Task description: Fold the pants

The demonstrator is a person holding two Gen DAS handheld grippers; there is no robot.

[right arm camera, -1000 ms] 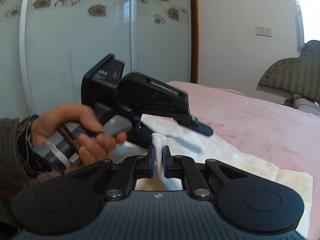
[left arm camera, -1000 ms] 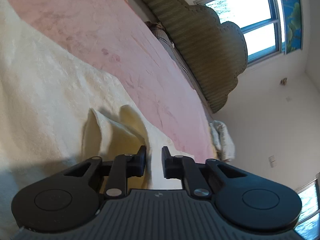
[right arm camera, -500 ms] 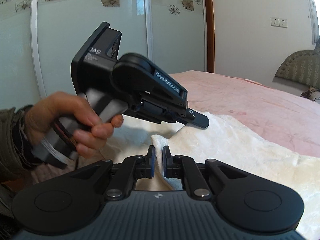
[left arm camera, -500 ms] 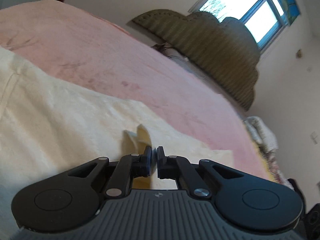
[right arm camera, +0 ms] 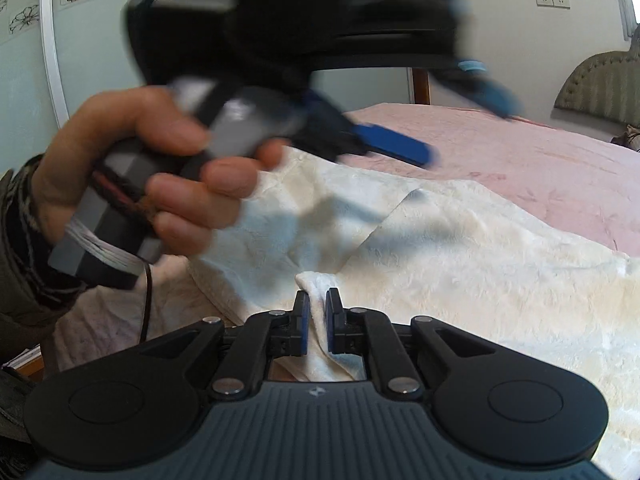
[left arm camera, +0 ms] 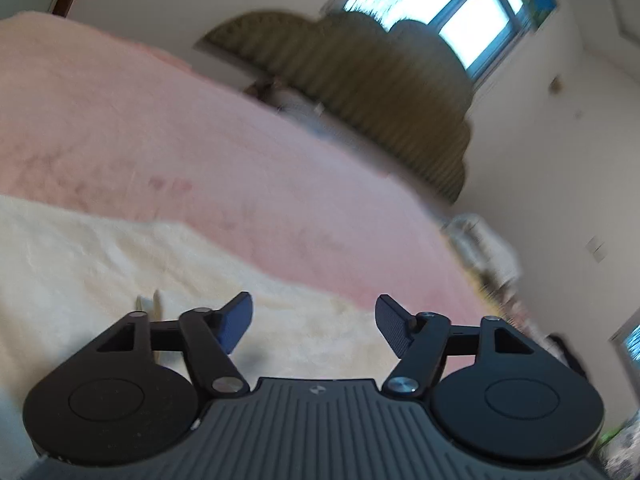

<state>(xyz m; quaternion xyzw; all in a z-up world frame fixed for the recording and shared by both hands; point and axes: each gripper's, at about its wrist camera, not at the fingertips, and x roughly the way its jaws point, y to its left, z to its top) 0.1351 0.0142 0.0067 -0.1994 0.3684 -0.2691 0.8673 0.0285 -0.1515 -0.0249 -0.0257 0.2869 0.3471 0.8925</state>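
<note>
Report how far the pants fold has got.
Done: one layer of the cream pants lies doubled over on the pink bed. In hand: right gripper pinches an edge; left gripper has just opened, empty. Left: further folds.

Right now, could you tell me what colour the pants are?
The pants are cream-white and fleecy, clearest in the right wrist view.

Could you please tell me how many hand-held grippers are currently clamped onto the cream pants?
1: the right hand-held gripper pinches a fold of the pants. The left hand-held gripper, just opened, hovers above them holding nothing.
</note>
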